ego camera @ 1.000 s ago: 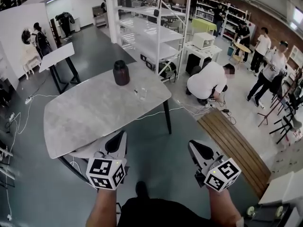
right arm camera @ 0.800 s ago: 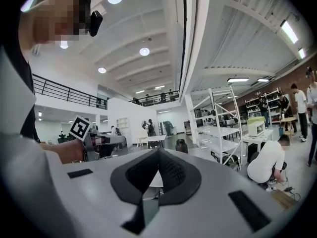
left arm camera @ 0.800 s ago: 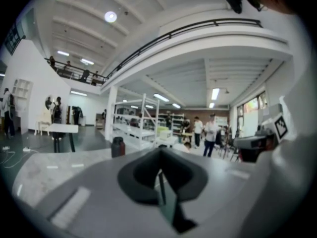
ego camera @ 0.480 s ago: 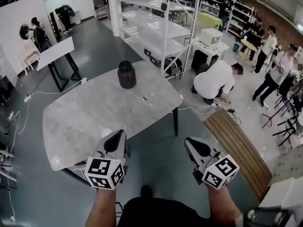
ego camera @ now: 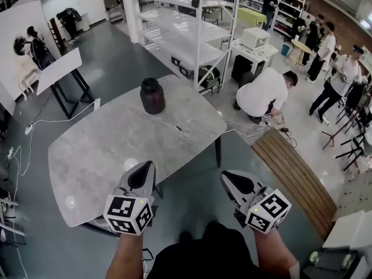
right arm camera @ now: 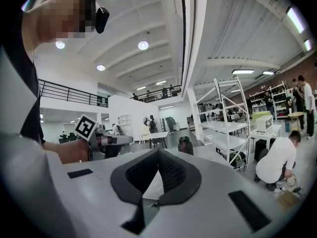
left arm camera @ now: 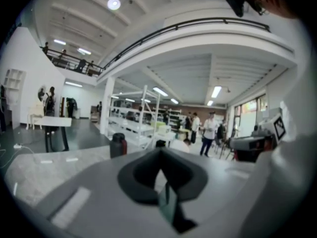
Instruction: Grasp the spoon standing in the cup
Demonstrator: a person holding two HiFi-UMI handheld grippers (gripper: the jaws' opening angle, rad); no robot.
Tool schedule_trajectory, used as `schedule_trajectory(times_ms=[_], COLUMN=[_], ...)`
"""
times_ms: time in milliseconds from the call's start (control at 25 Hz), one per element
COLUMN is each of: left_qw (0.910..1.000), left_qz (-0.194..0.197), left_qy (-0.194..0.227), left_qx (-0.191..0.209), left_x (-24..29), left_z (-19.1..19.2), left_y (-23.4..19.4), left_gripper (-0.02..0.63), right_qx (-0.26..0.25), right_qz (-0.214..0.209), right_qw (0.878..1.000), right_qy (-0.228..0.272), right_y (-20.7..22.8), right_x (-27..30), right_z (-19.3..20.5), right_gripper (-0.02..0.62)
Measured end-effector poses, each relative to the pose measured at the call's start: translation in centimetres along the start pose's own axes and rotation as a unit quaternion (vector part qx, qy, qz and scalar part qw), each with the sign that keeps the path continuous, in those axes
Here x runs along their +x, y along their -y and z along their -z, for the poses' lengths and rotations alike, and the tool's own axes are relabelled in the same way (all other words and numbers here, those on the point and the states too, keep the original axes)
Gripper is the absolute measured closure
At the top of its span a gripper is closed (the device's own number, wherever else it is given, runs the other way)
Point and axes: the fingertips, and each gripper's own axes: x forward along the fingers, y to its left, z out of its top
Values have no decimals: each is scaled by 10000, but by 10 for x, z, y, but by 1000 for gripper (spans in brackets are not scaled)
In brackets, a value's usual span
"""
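A small clear cup [ego camera: 181, 127] stands on the grey marbled table [ego camera: 104, 150], right of its middle; a thin thing in it is too small to make out as a spoon. My left gripper [ego camera: 147, 166] hovers over the table's near edge, jaws together and empty. My right gripper [ego camera: 228, 177] hangs off the table's near right side, over the floor, also shut on nothing. Both are well short of the cup. In the left gripper view the jaws [left arm camera: 159, 153] meet at a point, as they do in the right gripper view [right arm camera: 158, 152].
A dark jar [ego camera: 152, 96] stands at the table's far side, also in the gripper views [left arm camera: 118, 145] [right arm camera: 185, 145]. White shelving [ego camera: 192, 28] rises behind the table. A person crouches on the floor [ego camera: 261, 95] to the right, beside wooden boards [ego camera: 293, 176]. Cables trail at the left.
The table and cup have slid closer and lower in the head view. My left gripper now reaches over the near edge. Both stay shut.
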Motion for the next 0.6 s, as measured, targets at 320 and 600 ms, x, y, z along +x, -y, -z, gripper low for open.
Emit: schedule_trajectory(times_ms=[320,600], left_qw=[9995,9989], left_qz=[-199,-432], left_qy=[-98,-16], left_qx=[-214,-169], left_x=[71,148], left_z=[2,-36], left_y=[-18,-26], left_gripper=[597,597], right_qx=[105,45], right_qz=[-208,-573], right_qw=[9997,9981], right_qy=[-114,-217], right_y=[71,148], right_x=[45,90], right_z=[1,-28], right_gripper=[601,601])
